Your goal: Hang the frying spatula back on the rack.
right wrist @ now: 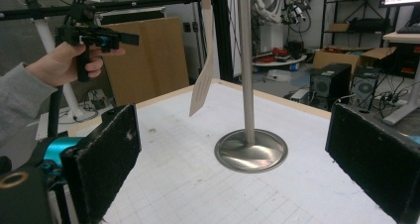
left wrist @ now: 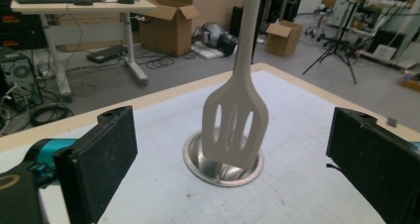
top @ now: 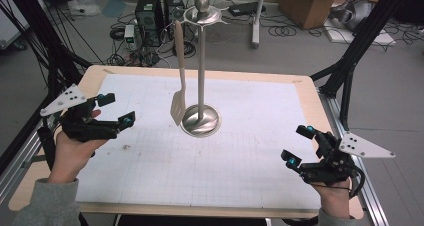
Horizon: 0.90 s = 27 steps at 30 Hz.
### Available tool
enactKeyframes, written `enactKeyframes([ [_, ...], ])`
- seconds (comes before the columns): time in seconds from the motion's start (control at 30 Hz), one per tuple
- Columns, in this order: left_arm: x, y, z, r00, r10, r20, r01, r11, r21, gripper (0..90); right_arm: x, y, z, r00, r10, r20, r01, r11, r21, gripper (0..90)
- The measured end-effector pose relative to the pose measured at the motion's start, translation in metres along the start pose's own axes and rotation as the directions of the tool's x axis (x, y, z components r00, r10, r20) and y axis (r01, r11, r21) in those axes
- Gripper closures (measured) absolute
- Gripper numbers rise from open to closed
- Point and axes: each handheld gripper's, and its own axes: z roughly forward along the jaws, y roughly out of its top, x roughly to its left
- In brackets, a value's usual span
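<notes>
A cream slotted spatula (top: 178,81) hangs from the top ring of a steel utensil stand (top: 201,61), its blade just above the round base (top: 200,120). The left gripper view faces the spatula (left wrist: 236,120) head-on in front of the base (left wrist: 223,159). My left gripper (top: 116,111) is held open at the table's left, aimed at the stand, nothing between its pads. My right gripper (top: 298,146) is open near the front right corner. In the right gripper view the stand's pole (right wrist: 246,65), the spatula (right wrist: 202,85) and the other hand's gripper (right wrist: 94,35) show.
A white gridded mat (top: 200,151) covers the wooden table (top: 95,73). Black frame struts (top: 360,41) rise at both back corners. Beyond the table lie cables, computer towers (top: 150,11) and cardboard boxes (top: 310,3) on the floor.
</notes>
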Motion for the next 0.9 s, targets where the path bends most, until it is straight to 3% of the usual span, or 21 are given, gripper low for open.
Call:
enactKeyframes([
  [0.13,-0.001,-0.009,-0.009,0.9997,0.001,-0.025,-0.002,0.9999,-0.012,5.9,0.001,0.001,0.001,0.9999,-0.013,-0.004,0.013,1.000,-0.001,5.9],
  [0.43,-0.001,-0.032,-0.027,0.9936,0.042,-0.105,-0.040,0.9989,0.025,6.0,0.001,0.002,0.005,0.9999,-0.016,-0.003,0.016,1.000,0.004,5.9],
  [0.9,0.005,-0.058,-0.053,0.9891,0.024,-0.145,-0.023,0.9997,0.010,6.0,0.001,0.001,0.012,0.9997,-0.025,0.005,0.024,0.999,0.033,5.9],
])
